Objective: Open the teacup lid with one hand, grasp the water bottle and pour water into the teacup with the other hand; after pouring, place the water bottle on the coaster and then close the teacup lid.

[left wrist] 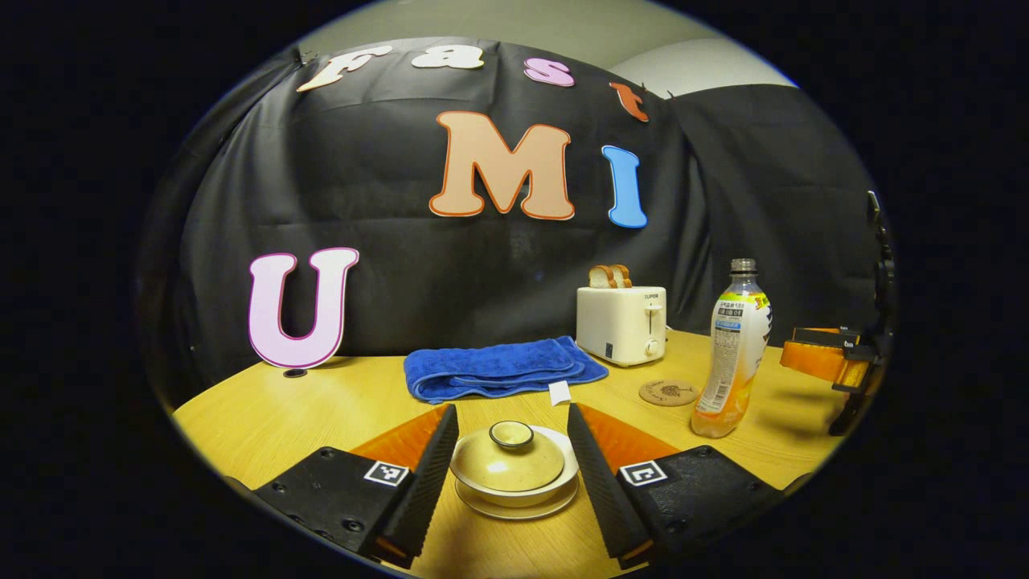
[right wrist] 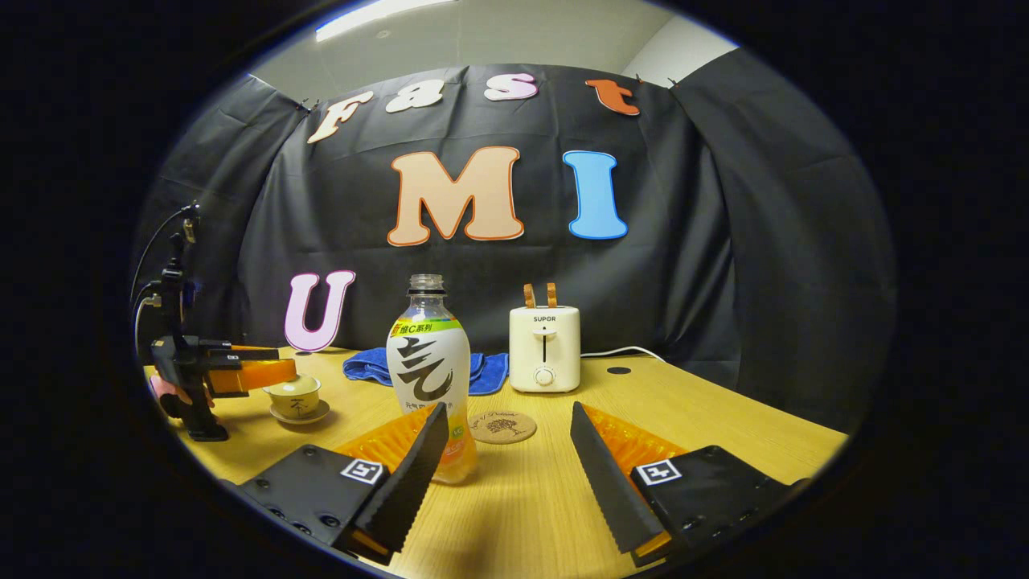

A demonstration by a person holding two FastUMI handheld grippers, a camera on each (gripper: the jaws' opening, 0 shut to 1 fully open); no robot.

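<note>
Clearly the risk is a poor grip: the left gripper point(left wrist: 508, 450) straddles the lidded teacup point(left wrist: 514, 470), jaws wide and empty, and could nudge cup and saucer. The right gripper point(right wrist: 505, 450), also wide and empty, sits off-centre from the uncapped water bottle point(right wrist: 428, 366) near the coaster point(right wrist: 502, 426).

Bare table point(right wrist: 707, 426) right of coaster point(right wrist: 502, 426); bottle point(right wrist: 430, 378), toaster point(right wrist: 544, 347), towel point(left wrist: 498, 367) crowd the middle and back.
</note>
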